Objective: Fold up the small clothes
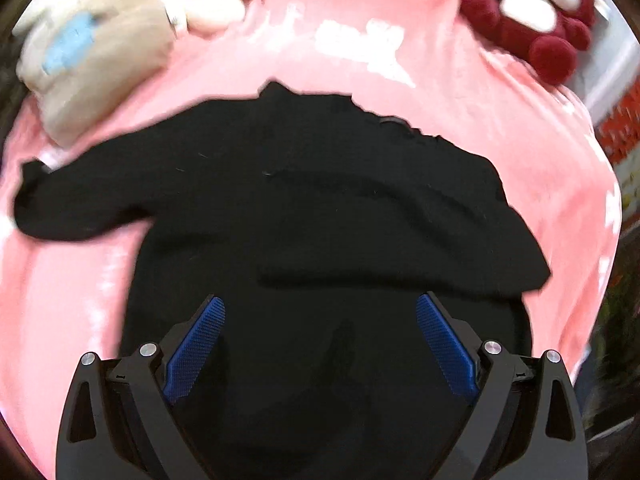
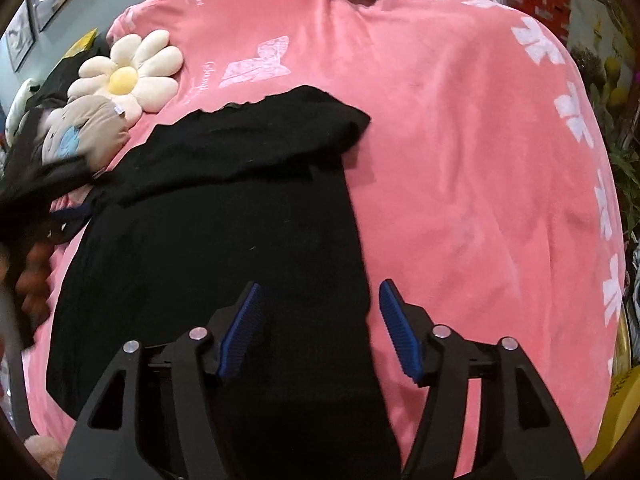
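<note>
Black top laid out on the pink blanket, both claws spread and holding nothing

The black garment [image 1: 320,208] lies flat on the pink blanket [image 1: 460,92], one sleeve stretched out to the left and the other folded across the body on the right side. The left gripper [image 1: 320,320] hangs over the near part of it with its blue pads [image 1: 196,344] spread wide, nothing between them. The right gripper [image 2: 320,312] is spread too, straddling the garment's right edge, pads not pinching the cloth. At the far left sit a daisy plush [image 2: 128,72] and a beige plush [image 1: 92,60]; a dark red plush [image 1: 532,20] is at the far right.
</note>
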{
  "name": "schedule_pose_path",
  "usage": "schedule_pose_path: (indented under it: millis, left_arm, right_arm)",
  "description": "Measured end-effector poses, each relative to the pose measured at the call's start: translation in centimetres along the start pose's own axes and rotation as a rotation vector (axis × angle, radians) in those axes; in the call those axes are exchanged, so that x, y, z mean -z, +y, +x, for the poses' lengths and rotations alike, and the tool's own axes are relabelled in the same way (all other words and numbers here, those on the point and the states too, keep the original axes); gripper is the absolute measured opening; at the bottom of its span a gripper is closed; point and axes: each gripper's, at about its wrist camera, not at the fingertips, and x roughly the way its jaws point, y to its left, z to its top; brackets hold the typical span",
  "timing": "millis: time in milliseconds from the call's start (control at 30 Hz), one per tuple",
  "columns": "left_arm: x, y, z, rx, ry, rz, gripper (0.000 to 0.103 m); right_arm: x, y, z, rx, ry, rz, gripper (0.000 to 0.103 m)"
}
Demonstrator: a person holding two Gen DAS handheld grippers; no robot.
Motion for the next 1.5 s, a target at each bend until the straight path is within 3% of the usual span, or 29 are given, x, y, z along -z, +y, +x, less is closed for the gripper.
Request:
schedule_pose_path:
  millis: [67,133,167,200,233,333,400,433,500,567,633,800,867,967,1033,1100,1200,1233,1300,1333,1400,1467,1500]
  left_arm:
    - [-1.3,0.6,2.2,0.009,0.048,-0.068,0.091]
    - [-2.5,0.9,3.8,-0.014,0.070,-0.074,0.048]
    - [-3.0,0.8,3.9,-0.042,0.052,-0.064,0.034]
    - [-3.8,0.7,3.7,-0.042,0.027,-0.043,0.002]
    - [-4.4,0.6,3.4,-0.013,0.023,-0.041,0.003]
    - [-6.9,1.1,0.2,0.032,-0.094,-0.064,0.003]
    - [-7.9,1.6,-1.1,-0.016,-0.158,-0.038,0.004]
    - [-8.4,1.9,-0.6,-0.095,-0.165,-0.013,0.004]
    - [-8.5,2.9,0.8,-0.145,-0.132,-0.007,0.004]
    - [-8.0,3.3,2.3,-0.134,-0.073,0.014,0.004]
    - [-7.0,3.0,2.7,-0.149,-0.078,0.053,0.005]
    - [-6.7,3.4,3.8,-0.130,-0.060,0.021,0.005]
    - [-6.7,3.2,4.0,-0.139,-0.056,0.035,0.005]
    - [-6.6,3.2,4.5,-0.151,-0.048,0.059,0.006]
    - [-6.2,3.1,5.3,-0.166,-0.041,0.086,0.006]
    - [-5.8,2.6,5.5,-0.187,-0.068,0.114,0.008]
    - [-5.6,2.2,5.5,-0.193,-0.086,0.125,0.018]
    - [-5.5,2.1,5.5,-0.187,-0.088,0.122,0.022]
    - [-5.5,2.0,5.4,-0.190,-0.084,0.115,0.028]
    - [-5.6,2.1,5.3,-0.190,-0.082,0.113,0.031]
    - [-5.7,2.3,5.1,-0.190,-0.075,0.114,0.035]
    - [-5.8,3.0,4.5,-0.185,-0.080,0.113,0.039]
    - [-5.8,3.5,4.0,-0.183,-0.087,0.104,0.041]
  right_arm:
    - [0.3,0.3,0.1,-0.017,0.006,0.001,0.061]
    - [0.7,0.7,0.2,-0.024,0.011,-0.006,0.063]
    - [0.9,0.8,0.2,-0.020,0.011,-0.011,0.065]
    - [1.0,0.8,0.2,-0.020,0.011,-0.013,0.065]
    - [1.1,0.8,0.3,-0.021,0.010,-0.016,0.065]
    - [0.8,0.4,0.4,0.012,-0.007,-0.028,0.066]
    - [0.3,-0.3,0.8,0.044,-0.018,-0.025,0.067]
    - [-0.2,-0.7,1.2,0.063,-0.014,-0.019,0.067]
    - [-1.5,-1.6,2.3,0.078,-0.013,-0.006,0.067]
    - [-3.6,-1.8,4.0,0.096,-0.022,-0.025,0.067]
    - [-5.5,-1.3,5.8,0.110,-0.034,-0.044,0.067]
    - [-9.4,0.5,12.2,0.128,0.030,-0.118,0.066]
    - [-10.0,-0.5,13.6,0.171,0.043,-0.112,0.037]
    - [-10.3,-6.8,13.2,0.268,0.025,0.118,0.028]
    - [-9.4,-11.2,12.7,0.277,0.046,0.279,0.028]
    - [-9.1,-11.6,11.4,0.176,0.011,0.318,0.028]
    - [-9.8,-5.3,11.1,0.090,0.007,0.071,0.032]
    - [-9.9,-3.3,11.6,0.085,0.012,-0.011,0.039]
    - [-10.4,0.0,13.8,0.155,0.015,-0.169,0.041]
    - [-11.0,0.0,15.3,0.186,0.035,-0.187,0.038]
    - [-12.6,-2.5,16.4,0.196,0.025,-0.065,0.040]
    - [-13.1,-5.7,16.6,0.120,0.051,0.111,0.059]
    - [-13.0,-5.9,16.3,0.112,0.049,0.114,0.059]
